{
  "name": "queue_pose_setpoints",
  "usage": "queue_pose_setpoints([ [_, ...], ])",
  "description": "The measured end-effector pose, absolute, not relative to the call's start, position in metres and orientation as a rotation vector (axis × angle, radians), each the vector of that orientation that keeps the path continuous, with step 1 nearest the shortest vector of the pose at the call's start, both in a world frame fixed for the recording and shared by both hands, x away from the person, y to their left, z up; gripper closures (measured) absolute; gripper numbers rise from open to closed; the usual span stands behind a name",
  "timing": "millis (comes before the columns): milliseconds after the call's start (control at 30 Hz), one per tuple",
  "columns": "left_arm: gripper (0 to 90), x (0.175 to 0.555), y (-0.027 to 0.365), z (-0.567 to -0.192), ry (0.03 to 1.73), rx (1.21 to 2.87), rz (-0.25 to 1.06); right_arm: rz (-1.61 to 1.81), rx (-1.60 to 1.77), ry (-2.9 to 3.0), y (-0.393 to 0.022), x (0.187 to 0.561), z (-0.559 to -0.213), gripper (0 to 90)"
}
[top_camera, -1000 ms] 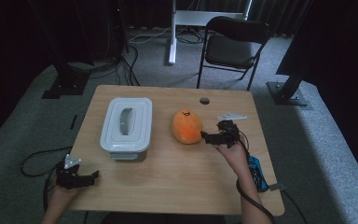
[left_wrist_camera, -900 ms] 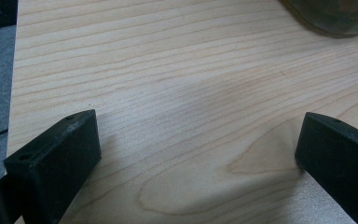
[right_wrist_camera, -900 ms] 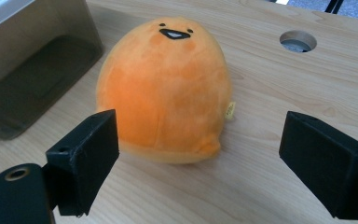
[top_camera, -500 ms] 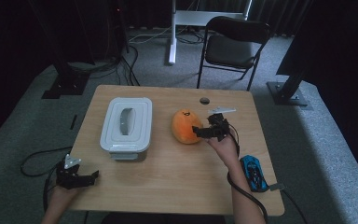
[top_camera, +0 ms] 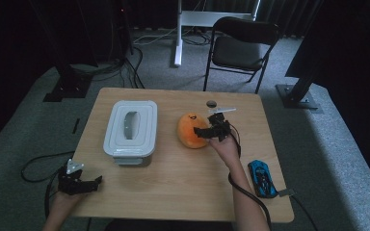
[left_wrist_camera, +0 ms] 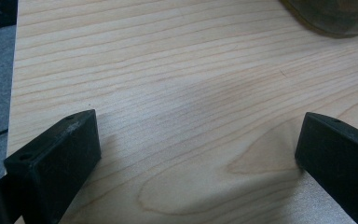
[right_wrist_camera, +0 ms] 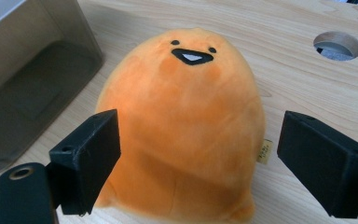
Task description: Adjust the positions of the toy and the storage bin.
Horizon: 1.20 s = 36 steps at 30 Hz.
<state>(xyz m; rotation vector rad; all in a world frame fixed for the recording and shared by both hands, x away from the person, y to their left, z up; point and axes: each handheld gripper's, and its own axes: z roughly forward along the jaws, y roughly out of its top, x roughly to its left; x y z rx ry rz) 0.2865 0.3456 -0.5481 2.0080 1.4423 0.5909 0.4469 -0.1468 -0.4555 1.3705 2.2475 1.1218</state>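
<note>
Here the orange plush toy [right_wrist_camera: 186, 126] lies between the wide-spread jaws of the right gripper [top_camera: 211, 131], neither jaw touching it; it rests mid-tabletop, just beside the lidded grey container [top_camera: 131, 129]. The right forearm reaches in from the near edge, the gripper pointing toward the toy. The left gripper [top_camera: 79, 182] rests at the near left corner of the table [top_camera: 183, 183], jaws wide apart over bare wood.

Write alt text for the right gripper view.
An orange plush toy with a small smiling face lies on a wooden table, framed between the open black tongs. A clear container stands at its left, and a round hole in the table lies upper right.
</note>
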Motion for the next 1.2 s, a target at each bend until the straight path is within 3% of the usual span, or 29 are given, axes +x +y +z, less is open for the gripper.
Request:
queue_pose_setpoints([
  [1200,0.4,0.286,0.346,-0.548,1.440,2.009,0.590,1.023,1.273,2.336,-0.112,0.451,-0.491,13.0],
])
